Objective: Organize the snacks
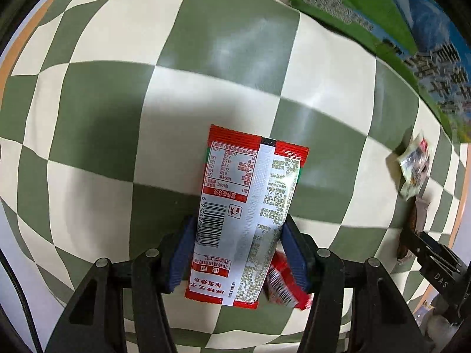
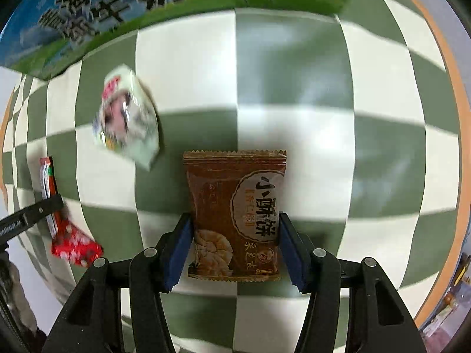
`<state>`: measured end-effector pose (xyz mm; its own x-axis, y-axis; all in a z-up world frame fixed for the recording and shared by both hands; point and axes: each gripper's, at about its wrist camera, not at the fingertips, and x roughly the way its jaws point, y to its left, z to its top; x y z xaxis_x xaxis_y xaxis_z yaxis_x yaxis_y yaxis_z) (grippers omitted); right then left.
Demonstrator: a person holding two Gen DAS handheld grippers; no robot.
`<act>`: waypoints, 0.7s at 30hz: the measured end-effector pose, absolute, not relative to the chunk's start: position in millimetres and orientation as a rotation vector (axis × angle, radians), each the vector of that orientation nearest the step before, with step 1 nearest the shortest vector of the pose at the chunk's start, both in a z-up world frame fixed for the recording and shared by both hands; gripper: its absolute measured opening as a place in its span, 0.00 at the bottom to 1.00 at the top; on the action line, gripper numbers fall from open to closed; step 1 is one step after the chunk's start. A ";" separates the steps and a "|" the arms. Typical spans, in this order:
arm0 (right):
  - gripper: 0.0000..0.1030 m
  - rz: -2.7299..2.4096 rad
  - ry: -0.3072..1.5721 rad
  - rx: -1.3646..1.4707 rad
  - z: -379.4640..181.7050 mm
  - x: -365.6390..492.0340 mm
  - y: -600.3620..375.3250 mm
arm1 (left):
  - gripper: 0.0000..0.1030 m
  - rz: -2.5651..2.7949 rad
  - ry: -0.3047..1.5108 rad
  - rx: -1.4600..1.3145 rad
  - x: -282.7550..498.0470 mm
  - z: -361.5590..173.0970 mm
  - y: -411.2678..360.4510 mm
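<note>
My left gripper (image 1: 237, 229) is shut on a red and silver snack packet (image 1: 250, 206), back side up with a barcode, held above the checkered cloth. A second small red packet (image 1: 287, 282) lies under it by the right finger. My right gripper (image 2: 235, 229) is shut on a brown biscuit packet (image 2: 235, 214). A pale green snack packet (image 2: 129, 120) lies on the cloth to the left of it, also in the left wrist view (image 1: 413, 166). The right wrist view shows the left gripper's packet edge-on (image 2: 48, 188) and the small red packet (image 2: 75, 245).
A green and blue carton (image 1: 382, 23) stands at the far edge of the green and white checkered cloth (image 1: 117, 103); it also shows in the right wrist view (image 2: 117, 8). The table's orange edge (image 2: 453, 88) runs along the right.
</note>
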<state>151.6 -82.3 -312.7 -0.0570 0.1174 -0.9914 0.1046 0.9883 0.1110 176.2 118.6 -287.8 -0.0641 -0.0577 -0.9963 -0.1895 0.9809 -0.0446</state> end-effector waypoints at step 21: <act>0.59 -0.049 1.626 0.236 -330.4 146.5 -87.9 | 0.48 0.093 1.622 -0.040 173.3 -286.6 73.2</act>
